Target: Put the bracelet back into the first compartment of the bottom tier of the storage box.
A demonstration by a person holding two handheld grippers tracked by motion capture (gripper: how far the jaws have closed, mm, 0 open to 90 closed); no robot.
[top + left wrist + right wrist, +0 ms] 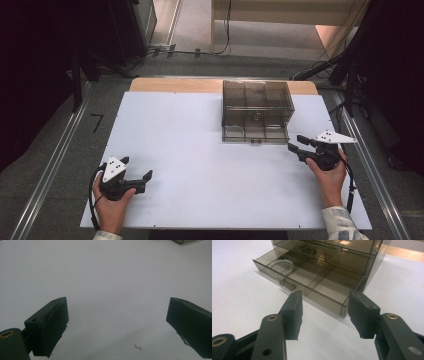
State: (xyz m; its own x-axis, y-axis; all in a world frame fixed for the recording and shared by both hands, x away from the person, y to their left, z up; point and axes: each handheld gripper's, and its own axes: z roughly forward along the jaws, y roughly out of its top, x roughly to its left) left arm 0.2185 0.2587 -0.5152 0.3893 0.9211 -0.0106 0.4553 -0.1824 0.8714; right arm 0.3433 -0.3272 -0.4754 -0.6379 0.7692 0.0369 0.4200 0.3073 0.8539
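A: Where's the drawer point(312, 287) from the right gripper point(324, 315)?

B: Just ahead of its wide-open, empty jaws, pulled out of the box point(257, 107), bracelet point(280, 266) inside. The drawer front runs crosswise to them.

A: And the left gripper point(137, 172)?

B: Also wide and empty, well apart from the box; the right is nearer.

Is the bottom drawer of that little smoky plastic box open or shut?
Open. The bottom drawer sticks out past the box front, showing a white bracelet inside.
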